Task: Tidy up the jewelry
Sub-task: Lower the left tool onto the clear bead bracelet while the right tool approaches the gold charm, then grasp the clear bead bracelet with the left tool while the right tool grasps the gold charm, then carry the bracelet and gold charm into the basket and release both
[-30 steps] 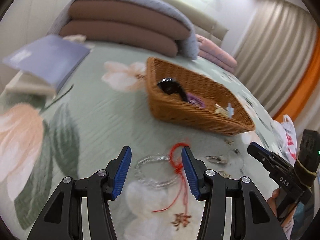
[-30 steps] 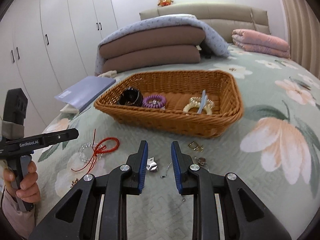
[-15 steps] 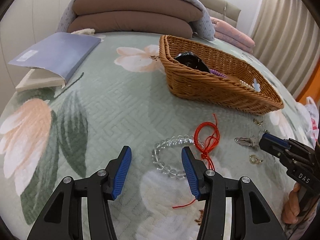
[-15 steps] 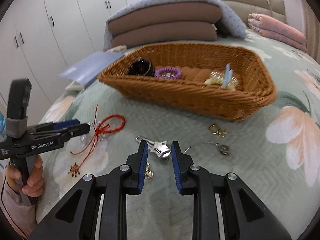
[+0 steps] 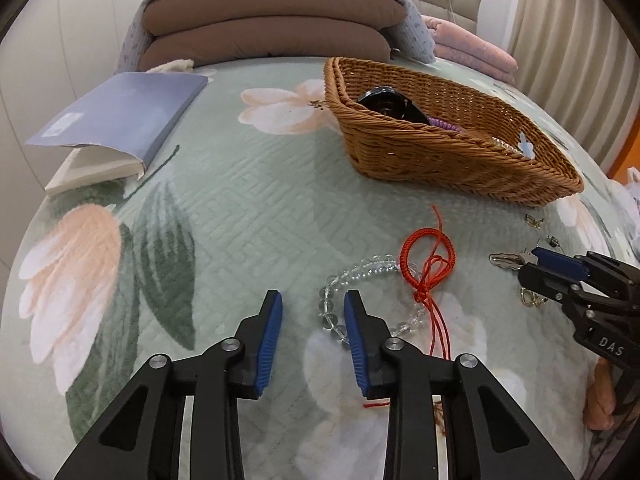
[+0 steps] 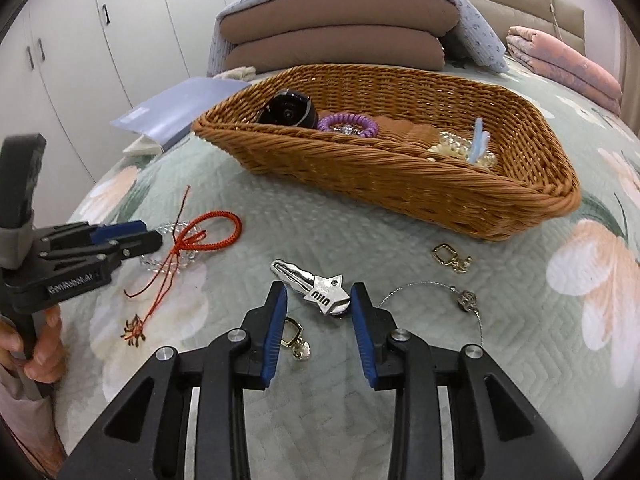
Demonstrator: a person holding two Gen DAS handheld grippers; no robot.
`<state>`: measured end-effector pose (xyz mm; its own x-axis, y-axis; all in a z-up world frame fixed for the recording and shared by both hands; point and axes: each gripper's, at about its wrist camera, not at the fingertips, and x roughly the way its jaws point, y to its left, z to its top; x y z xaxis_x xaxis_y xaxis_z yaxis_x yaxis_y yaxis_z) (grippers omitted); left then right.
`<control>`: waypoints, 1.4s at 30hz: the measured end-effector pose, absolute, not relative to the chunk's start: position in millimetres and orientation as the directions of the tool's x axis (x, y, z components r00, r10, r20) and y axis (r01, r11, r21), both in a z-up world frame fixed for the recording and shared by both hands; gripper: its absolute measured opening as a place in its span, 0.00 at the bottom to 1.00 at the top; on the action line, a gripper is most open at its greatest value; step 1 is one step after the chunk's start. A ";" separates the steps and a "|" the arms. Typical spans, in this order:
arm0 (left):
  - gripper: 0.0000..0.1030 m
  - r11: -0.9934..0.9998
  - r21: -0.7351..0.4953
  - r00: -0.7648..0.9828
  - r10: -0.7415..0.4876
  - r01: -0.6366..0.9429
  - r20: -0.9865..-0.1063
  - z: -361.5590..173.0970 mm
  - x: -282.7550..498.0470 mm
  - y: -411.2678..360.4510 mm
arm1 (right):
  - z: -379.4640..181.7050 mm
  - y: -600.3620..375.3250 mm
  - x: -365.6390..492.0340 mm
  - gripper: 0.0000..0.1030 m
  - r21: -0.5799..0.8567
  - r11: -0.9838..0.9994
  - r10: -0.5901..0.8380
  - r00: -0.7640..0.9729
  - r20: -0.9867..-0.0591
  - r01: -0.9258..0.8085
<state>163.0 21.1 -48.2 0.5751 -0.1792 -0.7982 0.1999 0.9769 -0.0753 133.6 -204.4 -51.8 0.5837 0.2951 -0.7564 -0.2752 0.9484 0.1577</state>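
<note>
Right tool (image 6: pixel 319 306) hangs low over the bed (image 6: pixel 520 360) with its jaws spread wide and nothing in them, and the silver star hair clip (image 6: pixel 310 286) lies just ahead in the gap between the blue pads, seemingly level with the tips. The clip's long axis runs slantwise, from its slim prong end at upper left to the star plate at lower right, so it sits skewed to the jaws rather than square across them; the right pad is nearest the star end. I judge a slight turn of the wrist would let the pads close across its narrow width. The clip looks flat, shiny and thin against the quilt. Left tool (image 5: pixel 313 314) is likewise spread and empty, with the clear bead bracelet (image 5: pixel 360 292) and red cord (image 5: pixel 428 264) before it. The wicker basket (image 6: pixel 400 176) waits beyond.
</note>
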 end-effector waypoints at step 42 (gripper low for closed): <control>0.07 0.828 -0.403 0.606 -0.560 0.390 -0.565 -7.1 140.0 40.1 | -29.3 -206.3 111.1 0.25 0.192 0.921 0.380 0.678 -0.629 -0.338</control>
<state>140.0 40.1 -7.1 0.6058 -0.5598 -0.5654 0.3895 0.8283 -0.4027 111.1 -206.3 -29.3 0.6777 0.3802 -0.6295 -0.3383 0.9212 0.1922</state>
